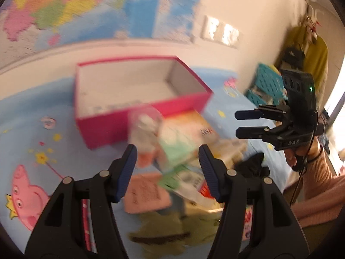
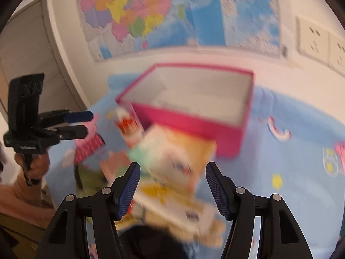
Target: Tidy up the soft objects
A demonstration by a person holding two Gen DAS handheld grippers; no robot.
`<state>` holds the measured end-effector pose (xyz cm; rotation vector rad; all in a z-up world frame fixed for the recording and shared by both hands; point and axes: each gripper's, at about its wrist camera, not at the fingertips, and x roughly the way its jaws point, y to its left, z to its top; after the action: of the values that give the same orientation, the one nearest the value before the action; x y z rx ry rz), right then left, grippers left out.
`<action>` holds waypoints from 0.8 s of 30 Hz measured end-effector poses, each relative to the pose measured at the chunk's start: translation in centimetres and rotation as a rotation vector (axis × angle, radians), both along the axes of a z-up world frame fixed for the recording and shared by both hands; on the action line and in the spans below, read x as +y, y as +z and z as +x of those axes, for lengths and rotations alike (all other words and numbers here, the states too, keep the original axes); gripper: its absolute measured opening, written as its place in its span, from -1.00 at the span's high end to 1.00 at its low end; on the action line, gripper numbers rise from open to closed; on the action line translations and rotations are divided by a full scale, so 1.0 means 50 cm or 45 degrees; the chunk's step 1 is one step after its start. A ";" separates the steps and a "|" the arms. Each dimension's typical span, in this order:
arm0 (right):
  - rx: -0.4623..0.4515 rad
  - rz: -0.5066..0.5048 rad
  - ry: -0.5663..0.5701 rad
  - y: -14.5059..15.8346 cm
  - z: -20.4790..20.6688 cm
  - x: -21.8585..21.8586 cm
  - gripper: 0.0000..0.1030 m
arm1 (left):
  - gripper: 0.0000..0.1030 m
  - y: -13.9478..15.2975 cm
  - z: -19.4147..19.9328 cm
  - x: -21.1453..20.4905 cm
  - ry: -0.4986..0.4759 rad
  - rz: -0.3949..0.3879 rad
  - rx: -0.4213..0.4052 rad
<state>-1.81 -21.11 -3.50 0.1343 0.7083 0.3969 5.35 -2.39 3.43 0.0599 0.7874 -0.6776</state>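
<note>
Just beyond open hand-held gripper, soft packs

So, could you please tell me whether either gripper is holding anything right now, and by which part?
Nothing is held. The left gripper and the right gripper both hover with jaws apart above the pile of soft packets in front of the pink box.

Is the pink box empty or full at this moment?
Empty. The pink box has no lid on, and only its bare pale floor and inner walls show in both views.
</note>
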 end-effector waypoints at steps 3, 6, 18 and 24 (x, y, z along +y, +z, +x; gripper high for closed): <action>0.049 0.011 -0.025 -0.038 -0.025 -0.020 -0.25 | -0.19 -0.023 -0.012 -0.031 -0.057 0.038 0.032; 0.074 0.034 -0.046 -0.064 -0.045 -0.042 -0.26 | -0.19 -0.042 -0.022 -0.062 -0.115 0.063 0.061; 0.051 0.054 -0.002 -0.118 -0.023 -0.062 -0.26 | -0.01 -0.088 -0.019 -0.163 -0.226 0.256 0.095; -0.016 0.048 0.076 -0.121 0.012 -0.052 -0.24 | 0.24 -0.104 0.006 -0.171 -0.213 0.241 0.157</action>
<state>-1.23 -23.71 -9.56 0.1464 0.6940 0.4681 5.64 -10.93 -1.76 0.2607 0.9716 -0.7684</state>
